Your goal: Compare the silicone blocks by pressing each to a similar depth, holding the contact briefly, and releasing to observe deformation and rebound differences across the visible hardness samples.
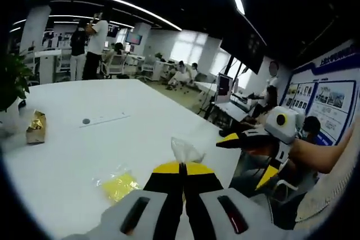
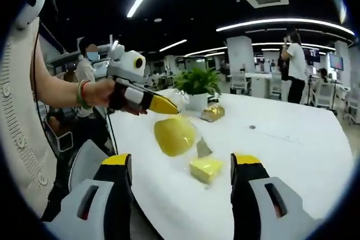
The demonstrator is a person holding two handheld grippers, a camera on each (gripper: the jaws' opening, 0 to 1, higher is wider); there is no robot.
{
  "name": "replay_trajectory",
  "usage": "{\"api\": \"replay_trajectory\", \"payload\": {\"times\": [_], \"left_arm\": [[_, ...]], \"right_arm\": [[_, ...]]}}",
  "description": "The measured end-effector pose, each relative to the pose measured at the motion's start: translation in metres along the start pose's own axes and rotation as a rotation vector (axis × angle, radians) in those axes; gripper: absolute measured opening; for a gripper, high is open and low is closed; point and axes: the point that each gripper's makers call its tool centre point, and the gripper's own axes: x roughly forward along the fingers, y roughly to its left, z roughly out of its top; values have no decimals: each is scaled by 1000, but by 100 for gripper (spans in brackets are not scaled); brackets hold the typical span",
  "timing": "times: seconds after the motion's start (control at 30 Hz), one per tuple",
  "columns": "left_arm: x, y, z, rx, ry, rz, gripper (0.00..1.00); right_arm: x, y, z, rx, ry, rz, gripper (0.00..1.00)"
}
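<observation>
My left gripper (image 1: 181, 167) is shut on the crumpled top of a clear plastic bag (image 1: 185, 150). In the right gripper view that left gripper (image 2: 167, 107) comes in from the left, and the bag hangs from it with a rounded yellow silicone block (image 2: 174, 136) inside, lifted above the white table (image 2: 292, 155). A second, flatter yellow block (image 2: 205, 168) lies on the table just below it, and it also shows in a clear wrapper (image 1: 118, 185). My right gripper (image 2: 181, 164) is open and empty, its jaws wide apart short of both blocks. It also shows at the table's edge (image 1: 250, 158).
A potted plant (image 2: 197, 82) and a small gold-wrapped object (image 2: 212, 113) stand at the table's far end; the gold object (image 1: 35, 127) also shows at left. A thin white strip with a dark dot (image 1: 101, 120) lies mid-table. People stand and sit around the office behind.
</observation>
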Motion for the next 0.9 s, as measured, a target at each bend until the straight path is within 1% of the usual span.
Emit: {"api": "replay_trajectory", "payload": {"times": [0.23,0.3,0.47,0.53,0.57,0.73,0.9], "left_arm": [[1,2,-2,9,22,-13,0],[3,4,-2,16,29,-12,0],[8,7,-4,15,47,-19,0],[9,8,-4,20,51,-21,0],[10,9,-4,16,56,-27,0],[13,10,-4,19,65,-35,0],[16,12,-3,19,72,-45,0]], "right_arm": [[31,-8,1,-38,62,63,67],[41,-8,0,-52,89,93,66],[63,-7,0,-87,128,150,65],[72,-6,-7,-125,183,180,65],[78,-5,-8,-138,190,196,64],[96,-2,-24,-133,263,257,62],[107,-1,-37,-130,303,296,52]]}}
